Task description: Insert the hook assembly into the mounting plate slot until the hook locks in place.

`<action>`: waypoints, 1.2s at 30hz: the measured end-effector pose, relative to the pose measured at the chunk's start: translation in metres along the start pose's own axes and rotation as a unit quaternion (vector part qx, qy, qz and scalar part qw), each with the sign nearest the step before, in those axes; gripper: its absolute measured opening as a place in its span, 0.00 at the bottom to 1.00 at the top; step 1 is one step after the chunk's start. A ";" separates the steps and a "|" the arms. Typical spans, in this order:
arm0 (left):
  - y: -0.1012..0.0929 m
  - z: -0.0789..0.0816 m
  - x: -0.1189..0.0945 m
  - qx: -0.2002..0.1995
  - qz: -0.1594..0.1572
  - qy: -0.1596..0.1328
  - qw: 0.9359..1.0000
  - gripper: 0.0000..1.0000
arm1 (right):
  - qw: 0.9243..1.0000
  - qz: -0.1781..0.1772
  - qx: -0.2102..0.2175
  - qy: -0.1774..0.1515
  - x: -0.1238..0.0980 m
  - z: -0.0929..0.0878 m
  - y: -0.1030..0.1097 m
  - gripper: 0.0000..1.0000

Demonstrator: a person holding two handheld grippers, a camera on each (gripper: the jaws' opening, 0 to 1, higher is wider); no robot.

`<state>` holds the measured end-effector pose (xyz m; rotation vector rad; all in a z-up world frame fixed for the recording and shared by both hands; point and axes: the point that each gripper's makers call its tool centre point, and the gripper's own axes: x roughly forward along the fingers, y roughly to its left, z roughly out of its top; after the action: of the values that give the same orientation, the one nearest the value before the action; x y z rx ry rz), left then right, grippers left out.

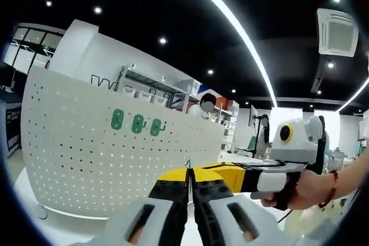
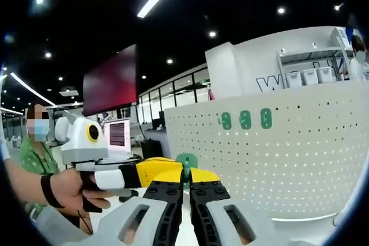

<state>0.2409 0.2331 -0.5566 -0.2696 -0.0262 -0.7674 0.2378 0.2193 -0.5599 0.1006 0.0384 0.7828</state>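
Green hook point(image 2: 187, 161) sits clenched in your right gripper point(image 2: 186, 191); left gripper point(image 1: 189, 191) clenched on nothing visible; aim squarely at the pegboard point(image 2: 300, 154) holes.

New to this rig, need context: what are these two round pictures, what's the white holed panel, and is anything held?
Each picture comes from a fisheye camera riding on a handheld tool, looking out along its two jaws. In the left gripper view, the left tool has its jaws closed, a thin metal piece showing at the tips; the right tool enters from the right, held by a hand. In the right gripper view, the right tool pinches a green hook. Ahead stands a white pegboard carrying three green hooks.
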 end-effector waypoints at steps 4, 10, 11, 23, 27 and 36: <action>0.000 0.000 0.000 0.004 -0.001 -0.004 1.000 0.01 | 1.000 0.000 -0.002 0.001 -0.001 0.000 0.000 0.01; -0.003 -0.001 0.000 0.013 -0.005 -0.003 1.000 0.01 | 1.000 0.002 0.012 0.007 -0.003 -0.002 -0.001 0.01; -0.003 0.000 0.000 0.014 -0.006 -0.006 1.000 0.01 | 1.000 0.002 0.021 0.004 -0.004 0.000 -0.001 0.01; -0.007 -0.001 0.005 0.016 -0.009 -0.005 1.000 0.02 | 0.999 -0.018 0.032 0.002 -0.007 0.000 -0.006 0.00; -0.008 -0.003 0.006 0.009 -0.013 -0.001 1.000 0.03 | 1.000 -0.025 0.017 0.006 -0.009 0.002 -0.008 0.00; -0.008 -0.011 0.005 0.011 -0.008 0.014 1.000 0.10 | 0.999 -0.047 0.007 -0.003 -0.011 0.012 -0.019 0.00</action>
<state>0.2383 0.2215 -0.5643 -0.2382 -0.0095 -0.7871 0.2440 0.1972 -0.5504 0.1138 0.0428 0.6883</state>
